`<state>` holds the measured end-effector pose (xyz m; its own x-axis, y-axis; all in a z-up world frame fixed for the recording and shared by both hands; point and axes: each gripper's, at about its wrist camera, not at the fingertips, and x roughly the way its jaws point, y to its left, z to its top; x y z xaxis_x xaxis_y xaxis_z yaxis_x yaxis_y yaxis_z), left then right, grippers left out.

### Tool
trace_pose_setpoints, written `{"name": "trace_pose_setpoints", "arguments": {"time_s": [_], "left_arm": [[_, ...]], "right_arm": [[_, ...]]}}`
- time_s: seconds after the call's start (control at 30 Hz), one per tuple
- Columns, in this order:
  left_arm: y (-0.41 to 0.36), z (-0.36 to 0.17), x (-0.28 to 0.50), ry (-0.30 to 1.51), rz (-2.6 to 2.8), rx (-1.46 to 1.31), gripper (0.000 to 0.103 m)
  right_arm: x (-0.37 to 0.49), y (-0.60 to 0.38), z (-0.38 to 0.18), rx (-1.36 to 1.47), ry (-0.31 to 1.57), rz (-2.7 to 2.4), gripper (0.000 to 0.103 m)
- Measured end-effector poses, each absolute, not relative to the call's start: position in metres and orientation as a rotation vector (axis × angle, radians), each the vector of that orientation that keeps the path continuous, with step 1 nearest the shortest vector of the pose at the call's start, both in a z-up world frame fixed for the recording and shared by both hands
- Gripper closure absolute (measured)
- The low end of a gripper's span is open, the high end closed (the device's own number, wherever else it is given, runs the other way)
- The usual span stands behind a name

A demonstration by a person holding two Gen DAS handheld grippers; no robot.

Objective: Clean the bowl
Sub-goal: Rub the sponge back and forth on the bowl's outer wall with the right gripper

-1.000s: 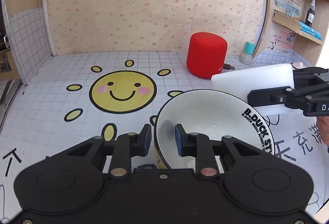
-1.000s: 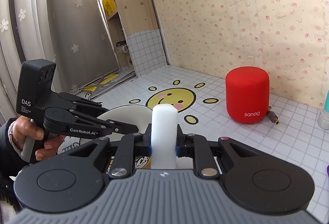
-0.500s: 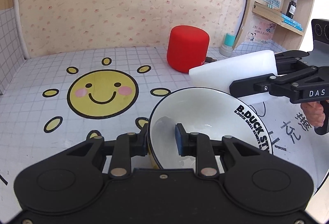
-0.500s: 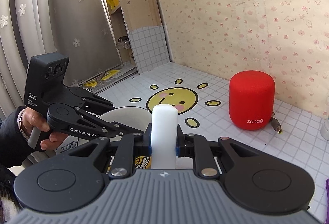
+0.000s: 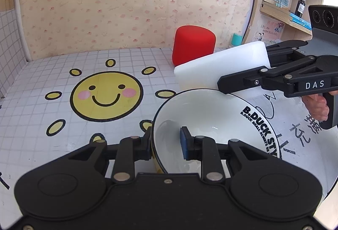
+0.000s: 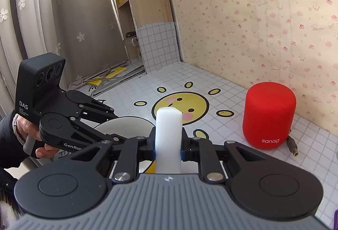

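The white bowl (image 5: 211, 116) with black lettering on its rim stands tilted on the table. My left gripper (image 5: 165, 141) is shut on its near wall, with one blue pad inside and the other finger outside. A white sponge block (image 5: 219, 67) hangs just over the bowl's far rim, with my right gripper (image 5: 243, 68) shut on it. Whether the sponge touches the rim I cannot tell. The right wrist view shows the sponge (image 6: 168, 133) upright between the right gripper (image 6: 168, 148) pads. Behind it are the bowl (image 6: 131, 124) and the left gripper (image 6: 120, 126).
A red cylinder speaker (image 5: 193, 44) stands behind the bowl, near the back wall, with a teal-capped bottle (image 5: 237, 39) beside it. A wooden shelf (image 5: 285, 16) rises at the right. A sun sticker (image 5: 105, 95) covers the tiled table top at the left.
The right gripper has carried the sponge leftward, from beside the bowl to over its far rim. The left gripper has kept its grip on the bowl.
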<state>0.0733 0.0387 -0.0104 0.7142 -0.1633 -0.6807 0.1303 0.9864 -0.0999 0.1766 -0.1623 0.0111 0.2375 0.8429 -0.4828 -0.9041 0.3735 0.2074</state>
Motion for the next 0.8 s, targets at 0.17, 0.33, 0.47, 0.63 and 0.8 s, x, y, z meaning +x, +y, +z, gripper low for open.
{"name": "trace_pose_setpoints", "arguments": {"time_s": [0.17, 0.33, 0.47, 0.63, 0.8], "left_arm": [[0.036, -0.01, 0.073, 0.757, -0.142, -0.049, 0.076], [0.034, -0.01, 0.07, 0.752, -0.119, -0.049, 0.076], [0.032, -0.01, 0.069, 0.75, -0.107, -0.049, 0.076], [0.032, -0.009, 0.069, 0.752, -0.104, -0.052, 0.076], [0.032, -0.009, 0.069, 0.751, -0.104, -0.046, 0.076]], "right_arm": [[0.171, -0.175, 0.009, -0.104, 0.578, 1.189, 0.082], [0.163, -0.186, 0.008, -0.098, 0.572, 1.177, 0.082], [0.16, -0.193, 0.006, -0.086, 0.574, 1.17, 0.082], [0.154, -0.197, 0.003, -0.09, 0.575, 1.164, 0.082], [0.153, -0.201, 0.002, -0.083, 0.573, 1.161, 0.082]]}}
